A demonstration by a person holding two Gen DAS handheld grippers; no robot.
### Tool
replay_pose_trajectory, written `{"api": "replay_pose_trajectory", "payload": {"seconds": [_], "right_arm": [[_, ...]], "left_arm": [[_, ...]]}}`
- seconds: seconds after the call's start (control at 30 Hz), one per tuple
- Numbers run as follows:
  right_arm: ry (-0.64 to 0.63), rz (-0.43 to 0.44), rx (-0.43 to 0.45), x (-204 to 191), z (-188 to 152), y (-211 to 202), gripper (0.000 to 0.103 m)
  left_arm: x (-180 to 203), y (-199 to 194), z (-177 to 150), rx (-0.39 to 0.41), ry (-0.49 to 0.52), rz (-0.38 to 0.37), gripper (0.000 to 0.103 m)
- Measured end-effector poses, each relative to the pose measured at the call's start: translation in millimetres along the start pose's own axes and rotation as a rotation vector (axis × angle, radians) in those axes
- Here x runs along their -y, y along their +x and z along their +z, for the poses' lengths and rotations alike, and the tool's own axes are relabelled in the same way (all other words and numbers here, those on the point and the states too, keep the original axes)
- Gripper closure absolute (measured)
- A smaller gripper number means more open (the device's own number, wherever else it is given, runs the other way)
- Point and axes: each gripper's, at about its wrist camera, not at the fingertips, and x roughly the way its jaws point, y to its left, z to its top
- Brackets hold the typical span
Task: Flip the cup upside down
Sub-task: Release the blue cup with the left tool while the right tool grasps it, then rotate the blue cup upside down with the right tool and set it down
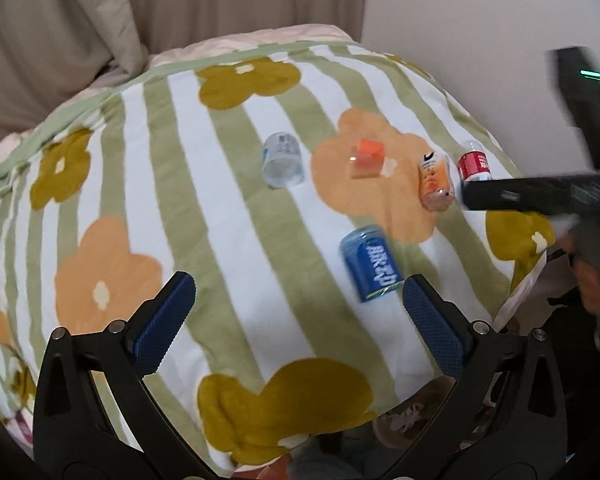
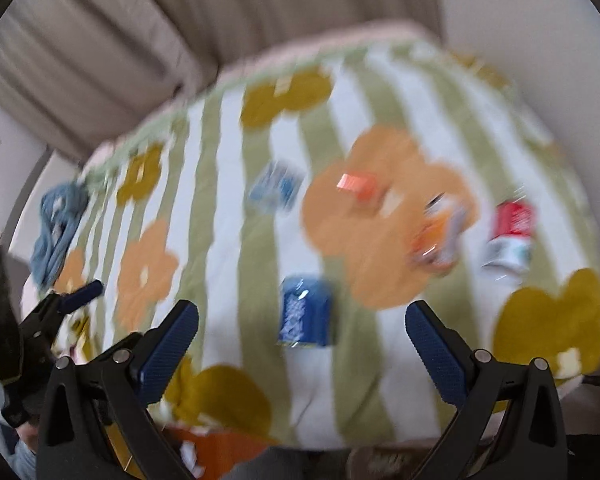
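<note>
Left hand-held gripper [image 1: 296, 296] released, hovering over floral blanket [image 1: 228, 216]; clear cup [image 1: 282, 160], orange cup [image 1: 366, 158], blue cup [image 1: 370, 264] untouched, apparently still unflipped; right hand-held gripper [image 2: 302, 322] released, blurred; likely nothing done yet.

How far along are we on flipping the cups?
Done: I can't tell; blur hides which way any cup faces. In hand: nothing. The left tongs and right tongs are both open above the flowered cloth. Left: grasping and turning; the blue cup lies closest, the red cup farther right.
</note>
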Motion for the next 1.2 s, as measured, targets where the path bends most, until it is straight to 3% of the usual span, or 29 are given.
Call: {"api": "replay_pose_trajectory", "payload": {"seconds": [0.1,0.2,0.37,0.67,0.73,0.83,0.9,1.0,1.13,1.2], "right_arm": [[-0.004,0.066,-0.156,1.6,22.5,59.1,0.0],[0.001,0.032,-0.29,3.5,31.9,107.8,0.001],[0.016,-0.022,-0.44,4.5,31.1,168.3,0.012],[0.08,-0.078,-0.521,12.1,17.6,205.0,0.029],[0.067,-0.096,-0.532,10.3,15.1,209.6,0.043],[0.061,-0.1,-0.522,6.7,13.3,207.3,0.043],[0.059,-0.096,-0.48,3.3,11.8,196.0,0.043],[0.032,-0.068,-0.299,-4.8,12.6,149.9,0.043],[-0.091,-0.077,0.088,-28.7,-23.6,84.2,0.043],[-0.125,-0.085,0.227,-28.8,-40.7,75.7,0.043]], "left_arm": [[-16.5,8.8,-14.0,-0.006,-0.038,-0.038,0.0],[-28.7,20.2,-22.9,-0.021,-0.07,-0.079,0.0],[-46.7,22.3,-31.9,-0.018,-0.064,-0.095,0.0],[-68.6,22.1,-34.6,-0.004,-0.019,-0.072,0.0],[-70.3,21.6,-34.8,0.0,-0.029,-0.078,0.0],[-77.1,21.1,-34.0,0.001,-0.049,-0.097,0.0],[-81.5,18.7,-32.2,0.002,-0.053,-0.101,0.0],[-86.4,9.5,-29.6,0.02,-0.06,-0.098,0.0],[-93.1,-1.9,-27.2,0.055,-0.076,-0.086,0.0],[-96.4,-3.9,-28.5,0.078,-0.086,-0.069,0.0]]}}
